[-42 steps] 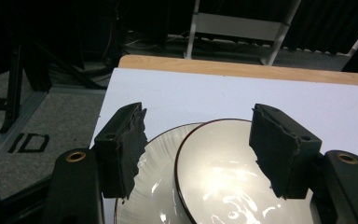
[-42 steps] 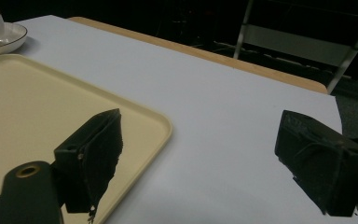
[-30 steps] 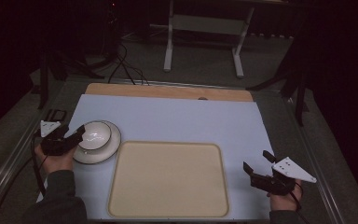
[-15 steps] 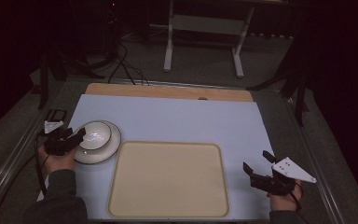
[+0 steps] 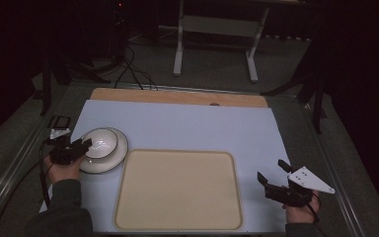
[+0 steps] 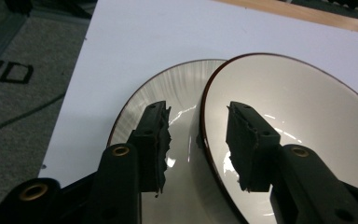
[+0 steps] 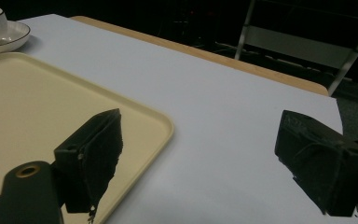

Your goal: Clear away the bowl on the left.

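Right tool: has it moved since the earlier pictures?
No. In the high view the right tool sits at the same spot beside the tray's right edge, jaws open and empty.

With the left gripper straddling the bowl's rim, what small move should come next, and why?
Probably finish closing the left gripper on the rim of the bowl. Its jaws have just been closing, one inside the bowl and one outside above the plate, yet gaps remain on both sides of the rim, so nothing is gripped. The right gripper waits open beside the tray.
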{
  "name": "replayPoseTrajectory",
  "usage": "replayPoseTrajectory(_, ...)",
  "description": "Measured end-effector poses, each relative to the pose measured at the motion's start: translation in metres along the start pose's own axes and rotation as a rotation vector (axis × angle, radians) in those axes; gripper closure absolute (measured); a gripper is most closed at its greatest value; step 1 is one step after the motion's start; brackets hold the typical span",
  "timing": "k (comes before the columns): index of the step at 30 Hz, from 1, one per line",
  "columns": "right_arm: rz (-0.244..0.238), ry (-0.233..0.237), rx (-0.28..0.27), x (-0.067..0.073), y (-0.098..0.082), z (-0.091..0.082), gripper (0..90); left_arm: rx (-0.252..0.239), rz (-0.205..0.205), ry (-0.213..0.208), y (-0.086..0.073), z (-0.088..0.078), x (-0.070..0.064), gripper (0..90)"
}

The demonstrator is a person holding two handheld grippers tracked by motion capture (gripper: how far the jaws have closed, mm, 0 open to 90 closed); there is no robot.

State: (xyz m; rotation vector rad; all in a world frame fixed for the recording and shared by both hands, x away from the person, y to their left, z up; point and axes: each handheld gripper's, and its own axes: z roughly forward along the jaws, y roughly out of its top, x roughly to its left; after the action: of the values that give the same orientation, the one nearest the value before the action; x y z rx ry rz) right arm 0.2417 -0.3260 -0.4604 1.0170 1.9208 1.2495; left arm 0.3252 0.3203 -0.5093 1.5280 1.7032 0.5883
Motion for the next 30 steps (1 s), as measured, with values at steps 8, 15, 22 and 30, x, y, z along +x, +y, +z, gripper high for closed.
replayPoseTrajectory(8, -0.006, -0.001, -0.003, 0.0007, 0.0003, -0.0004, 14.7, 0.030, -0.012, 0.010, -0.0016, 0.0043, 0.0014, 60.4)
replayPoseTrajectory(15, -0.015, -0.004, 0.001, 0.0016, 0.0004, -0.0003, 14.7, 0.048, -0.031, -0.005, -0.0020, 0.0060, 0.0024, 60.9)
replayPoseTrajectory(22, -0.014, -0.005, 0.001, 0.0016, 0.0004, -0.0007, 14.7, 0.063, -0.054, -0.059, -0.0021, 0.0076, 0.0036, 65.4)
replayPoseTrajectory(30, -0.017, -0.003, 0.001, 0.0020, 0.0006, -0.0010, 14.7, 0.090, -0.101, -0.109, -0.0024, 0.0102, 0.0053, 64.7)
